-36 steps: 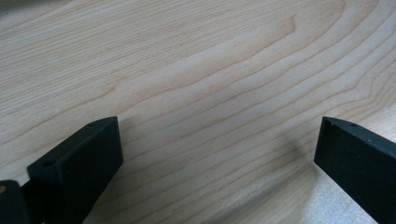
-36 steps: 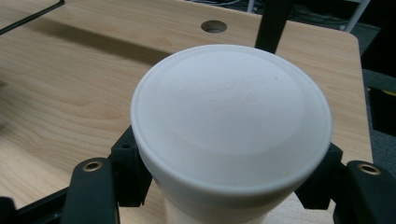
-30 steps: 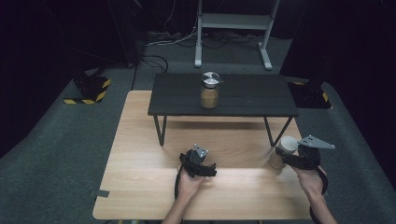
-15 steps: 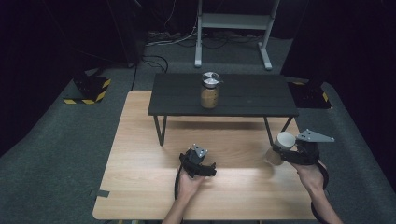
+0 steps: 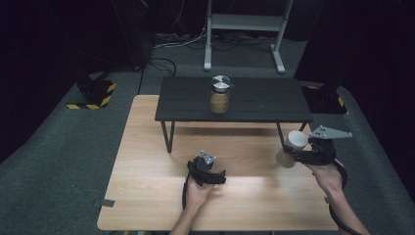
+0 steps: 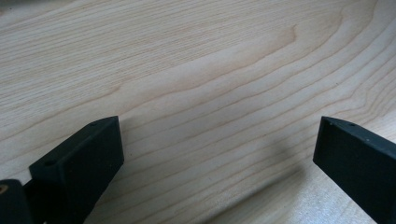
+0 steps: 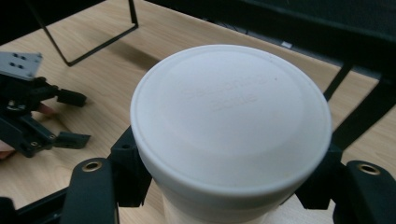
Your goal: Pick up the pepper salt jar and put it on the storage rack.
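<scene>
High view: dark room, grey carpet, light wooden table carrying a low black shelf with a lidded jar of tan contents on top. Left gripper resting near table centre. Right gripper raised at the right edge, clamped on a white-lidded container, tilted.

Left gripper view: jaws wide apart over bare wood grain, nothing between.

Right gripper view: jaws closed against the container below its white lid; left gripper noted farther off.

left hand-held gripper: black, grey plate | right hand-held gripper: black cable
</scene>
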`<state>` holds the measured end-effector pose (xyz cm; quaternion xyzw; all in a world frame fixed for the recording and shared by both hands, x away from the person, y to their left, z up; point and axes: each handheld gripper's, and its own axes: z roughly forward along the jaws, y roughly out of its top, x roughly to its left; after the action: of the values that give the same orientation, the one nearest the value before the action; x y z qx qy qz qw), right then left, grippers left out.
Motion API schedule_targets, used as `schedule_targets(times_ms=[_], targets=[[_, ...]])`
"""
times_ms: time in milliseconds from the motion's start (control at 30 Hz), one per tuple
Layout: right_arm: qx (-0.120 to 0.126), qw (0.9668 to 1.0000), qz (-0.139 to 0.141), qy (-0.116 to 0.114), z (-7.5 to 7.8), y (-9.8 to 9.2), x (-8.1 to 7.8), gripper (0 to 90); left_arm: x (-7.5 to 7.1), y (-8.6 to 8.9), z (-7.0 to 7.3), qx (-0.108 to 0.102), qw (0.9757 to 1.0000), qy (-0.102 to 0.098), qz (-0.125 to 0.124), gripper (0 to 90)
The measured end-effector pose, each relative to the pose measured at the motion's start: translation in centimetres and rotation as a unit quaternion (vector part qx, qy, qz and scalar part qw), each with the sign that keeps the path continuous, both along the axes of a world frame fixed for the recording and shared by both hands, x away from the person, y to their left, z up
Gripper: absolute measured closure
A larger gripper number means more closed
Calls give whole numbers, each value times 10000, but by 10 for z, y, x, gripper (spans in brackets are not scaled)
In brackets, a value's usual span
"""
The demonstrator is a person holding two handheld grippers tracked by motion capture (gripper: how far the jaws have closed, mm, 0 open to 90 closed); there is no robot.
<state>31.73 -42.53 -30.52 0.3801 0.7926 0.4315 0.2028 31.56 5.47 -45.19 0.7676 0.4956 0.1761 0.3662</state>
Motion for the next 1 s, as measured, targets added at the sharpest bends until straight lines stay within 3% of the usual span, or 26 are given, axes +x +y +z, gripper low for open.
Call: schedule_targets(times_ms=[500, 1000], targets=[[15, 9992, 386, -38, 48, 11, 16, 337, -1, -1, 0, 1, 10000, -11, 32, 20], [156, 9976, 658, -118, 78, 20, 33, 337, -1, -1, 0, 0, 10000, -16, 48, 24]])
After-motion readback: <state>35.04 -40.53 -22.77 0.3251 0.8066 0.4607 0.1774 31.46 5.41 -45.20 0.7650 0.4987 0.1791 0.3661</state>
